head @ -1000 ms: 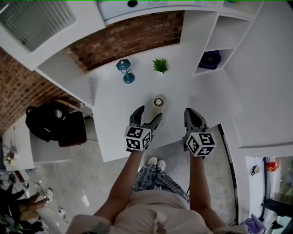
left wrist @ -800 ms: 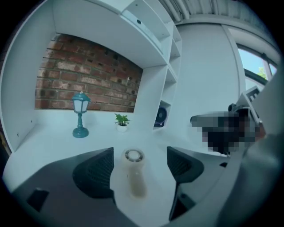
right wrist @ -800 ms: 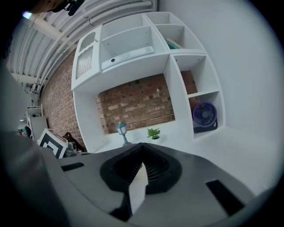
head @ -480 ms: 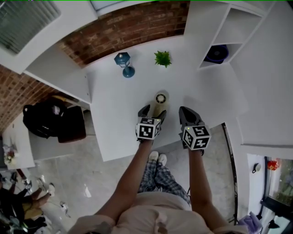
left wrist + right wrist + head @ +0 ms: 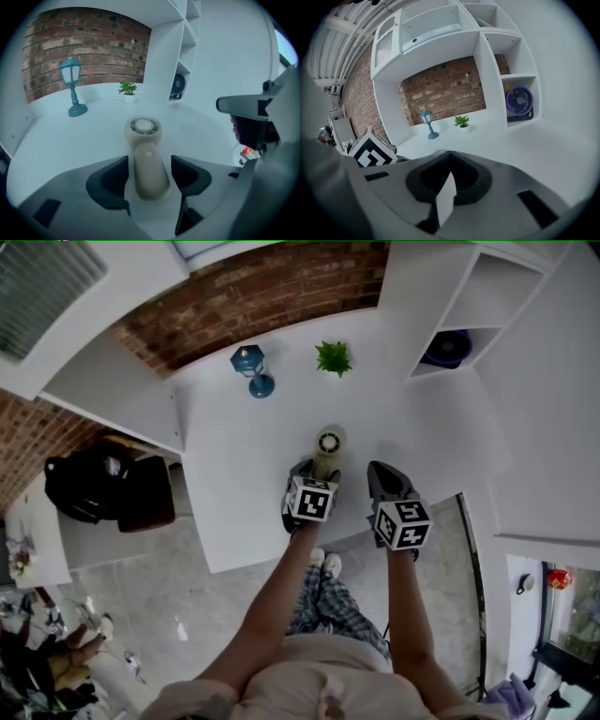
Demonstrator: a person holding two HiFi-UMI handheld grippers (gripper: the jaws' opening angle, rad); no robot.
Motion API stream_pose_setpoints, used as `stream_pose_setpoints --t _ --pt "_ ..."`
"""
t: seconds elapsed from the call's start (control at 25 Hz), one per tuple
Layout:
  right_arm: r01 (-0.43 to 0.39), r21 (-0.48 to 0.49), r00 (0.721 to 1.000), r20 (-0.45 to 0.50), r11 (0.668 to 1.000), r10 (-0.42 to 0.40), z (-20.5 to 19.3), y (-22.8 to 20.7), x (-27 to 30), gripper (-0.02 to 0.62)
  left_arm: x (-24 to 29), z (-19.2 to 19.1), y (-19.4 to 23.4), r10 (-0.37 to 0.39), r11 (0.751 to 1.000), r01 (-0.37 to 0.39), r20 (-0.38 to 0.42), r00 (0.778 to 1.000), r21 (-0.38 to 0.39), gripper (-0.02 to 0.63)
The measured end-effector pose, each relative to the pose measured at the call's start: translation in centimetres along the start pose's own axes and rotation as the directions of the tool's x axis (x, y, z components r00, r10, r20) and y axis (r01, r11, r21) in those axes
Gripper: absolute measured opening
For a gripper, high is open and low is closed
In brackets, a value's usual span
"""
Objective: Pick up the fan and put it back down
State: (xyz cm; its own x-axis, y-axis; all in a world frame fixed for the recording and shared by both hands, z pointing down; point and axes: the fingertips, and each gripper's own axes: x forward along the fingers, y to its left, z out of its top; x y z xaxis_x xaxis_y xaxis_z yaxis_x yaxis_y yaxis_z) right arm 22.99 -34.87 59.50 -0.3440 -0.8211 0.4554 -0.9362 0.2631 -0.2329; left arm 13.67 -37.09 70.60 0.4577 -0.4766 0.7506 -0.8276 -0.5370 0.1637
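Looks like a home study nook: white worktop (image 5: 234,474), cubby shelves (image 5: 441,287), lantern lamp (image 5: 251,368) and potted plant (image 5: 333,359) by the brick wall (image 5: 253,296).

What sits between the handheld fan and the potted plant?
Nothing: only bare white tabletop separates the handheld fan from the potted plant, as the left gripper view shows.

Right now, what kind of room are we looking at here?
Probably a home-style study nook, perhaps staged: a white built-in desk against a brick wall, open shelves holding a purple fan, and a teal lamp and potted plant as decoration.
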Motion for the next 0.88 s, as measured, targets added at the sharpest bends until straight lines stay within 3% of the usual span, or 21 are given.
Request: stream_pose_setpoints --t 0.16,0.36,0.68,0.88 --pt "0.008 0.012 1.0 -0.003 1.0 -0.008 -0.3 -0.5 -0.1 0.015 0.5 -0.4 0.5 0.05 0.997 -0.047 -0.044 0.998 0.06 0.258" --pt "0.013 0.022 1.0 -0.009 1.0 -0.012 -0.7 -0.7 -0.1 0.015 0.2 -0.1 0.5 0.063 0.995 -0.058 -0.055 0.997 0.077 0.209" --pt "0.018 0.025 1.0 -0.012 1.0 -0.018 -1.0 -1.0 -0.2 0.015 -0.3 0.0 0.2 0.05 0.996 -0.05 -0.003 0.999 0.073 0.206" --pt "0.024 0.026 1.0 -0.005 0.999 -0.024 -0.8 -1.0 -0.5 0.015 -1.8 1.2 0.3 0.048 0.996 -0.053 0.075 0.996 0.068 0.204"
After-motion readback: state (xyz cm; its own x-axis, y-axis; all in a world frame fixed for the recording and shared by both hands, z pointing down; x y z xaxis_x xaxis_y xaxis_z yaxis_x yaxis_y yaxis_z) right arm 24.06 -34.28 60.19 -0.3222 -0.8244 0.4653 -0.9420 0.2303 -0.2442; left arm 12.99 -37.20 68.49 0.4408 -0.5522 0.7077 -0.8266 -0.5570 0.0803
